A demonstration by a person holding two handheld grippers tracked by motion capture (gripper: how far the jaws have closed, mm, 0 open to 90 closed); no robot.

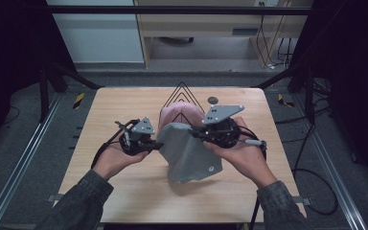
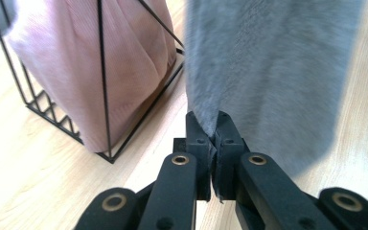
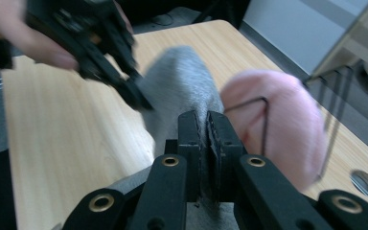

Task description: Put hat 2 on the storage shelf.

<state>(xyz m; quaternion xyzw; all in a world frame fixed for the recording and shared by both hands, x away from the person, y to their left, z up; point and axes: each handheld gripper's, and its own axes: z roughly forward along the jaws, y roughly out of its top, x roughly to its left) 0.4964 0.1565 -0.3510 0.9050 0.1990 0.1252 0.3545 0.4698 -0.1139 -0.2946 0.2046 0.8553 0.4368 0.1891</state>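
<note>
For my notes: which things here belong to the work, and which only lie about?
In use: grey cloth, left gripper, right gripper, both shut on it.
Lying about: wire rack with pink cloth, small dark disc, table.

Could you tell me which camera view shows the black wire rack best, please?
The high view: the wire rack stands whole, holding pink cloth. The left gripper view gives its base corner close up; the right gripper view, blurred wires.
</note>
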